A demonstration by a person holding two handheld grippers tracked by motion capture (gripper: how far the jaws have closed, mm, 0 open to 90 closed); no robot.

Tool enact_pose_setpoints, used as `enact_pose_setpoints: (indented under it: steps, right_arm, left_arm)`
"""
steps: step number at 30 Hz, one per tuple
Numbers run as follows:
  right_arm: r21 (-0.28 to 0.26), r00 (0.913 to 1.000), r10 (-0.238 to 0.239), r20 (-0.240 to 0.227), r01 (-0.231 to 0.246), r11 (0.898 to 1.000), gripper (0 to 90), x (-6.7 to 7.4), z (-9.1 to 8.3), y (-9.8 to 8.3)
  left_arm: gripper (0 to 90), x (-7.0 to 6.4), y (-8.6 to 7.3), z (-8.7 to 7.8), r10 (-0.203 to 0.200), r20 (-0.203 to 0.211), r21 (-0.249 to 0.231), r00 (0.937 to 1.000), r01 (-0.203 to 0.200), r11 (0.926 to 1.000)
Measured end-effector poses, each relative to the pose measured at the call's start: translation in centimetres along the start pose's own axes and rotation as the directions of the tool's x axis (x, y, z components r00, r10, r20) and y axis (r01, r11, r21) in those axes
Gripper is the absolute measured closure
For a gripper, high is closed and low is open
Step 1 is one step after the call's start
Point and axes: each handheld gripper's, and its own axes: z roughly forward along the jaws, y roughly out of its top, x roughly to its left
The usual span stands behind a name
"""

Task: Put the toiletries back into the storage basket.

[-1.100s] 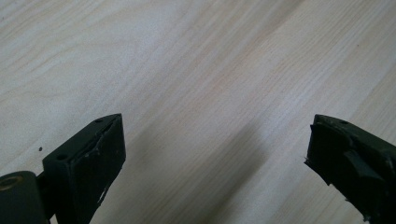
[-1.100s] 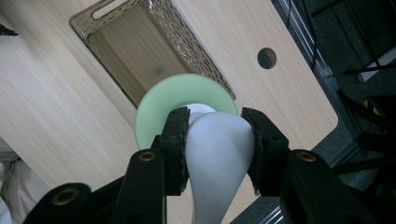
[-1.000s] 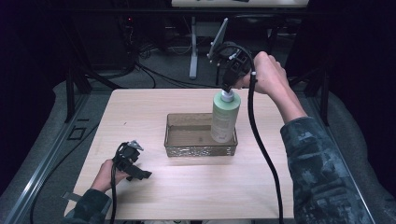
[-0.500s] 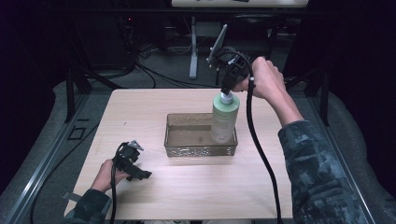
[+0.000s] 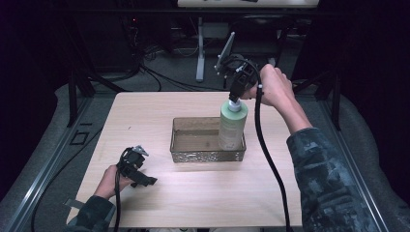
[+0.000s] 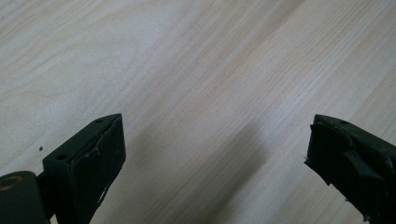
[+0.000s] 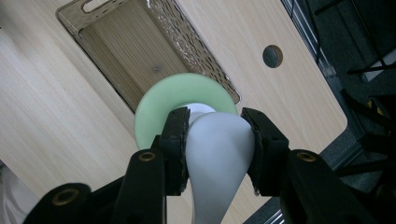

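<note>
A pale green pump bottle (image 5: 232,126) stands upright in the right end of a perforated metal basket (image 5: 193,155); the basket's front wall hides its base. My right gripper (image 5: 235,98) comes down from above and is shut on the bottle's white pump head (image 7: 217,154), with the green shoulder (image 7: 159,102) and the basket (image 7: 116,46) below it. My left gripper (image 5: 145,181) lies low over the wooden table (image 5: 145,116) at the front left. Its jaws are open over bare wood (image 6: 215,154), with nothing between them.
The basket sits mid-table, and everything but its right end holds nothing. A round hole (image 7: 272,56) lies in the tabletop near the right edge. Cables and stand legs (image 5: 199,53) crowd the dark floor behind the table. The right gripper's black cable (image 5: 268,159) trails across the table's right side.
The right gripper and the bottle have sunk slightly into the basket. The left gripper has not moved.
</note>
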Motion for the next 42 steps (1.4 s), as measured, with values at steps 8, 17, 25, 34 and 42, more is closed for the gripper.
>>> enact_pose_setpoints:
  steps: [8,17,25,34,42]
  right_arm:
    - [0.003,0.9999,0.009,-0.008,-0.009,1.000,63.0,0.0,0.7,-0.4]
    - [0.013,0.9998,0.012,-0.013,-0.012,1.000,62.9,0.1,1.4,-0.7]
    - [0.016,0.9997,0.018,-0.016,-0.018,1.000,62.9,0.1,1.9,-1.2]
    - [0.027,0.9995,0.027,-0.014,-0.027,0.999,63.0,0.1,2.6,-1.7]
    - [0.037,0.9995,0.028,-0.015,-0.028,0.999,63.0,0.1,3.1,-2.1]
  left_arm:
    - [4.5,0.0,0.0,0.1,0.000,-0.001,0.000,1.0000,0.000,1.0000]
    - [4.6,-0.1,0.0,0.1,0.001,0.001,0.003,1.0000,-0.001,1.0000]
    - [4.6,-0.1,0.0,0.1,0.003,-0.001,0.004,1.0000,-0.003,1.0000]
    - [4.6,-0.1,0.0,0.1,0.003,-0.001,0.004,1.0000,-0.003,1.0000]
    - [4.6,-0.1,0.0,0.1,0.003,-0.002,0.006,1.0000,-0.003,1.0000]
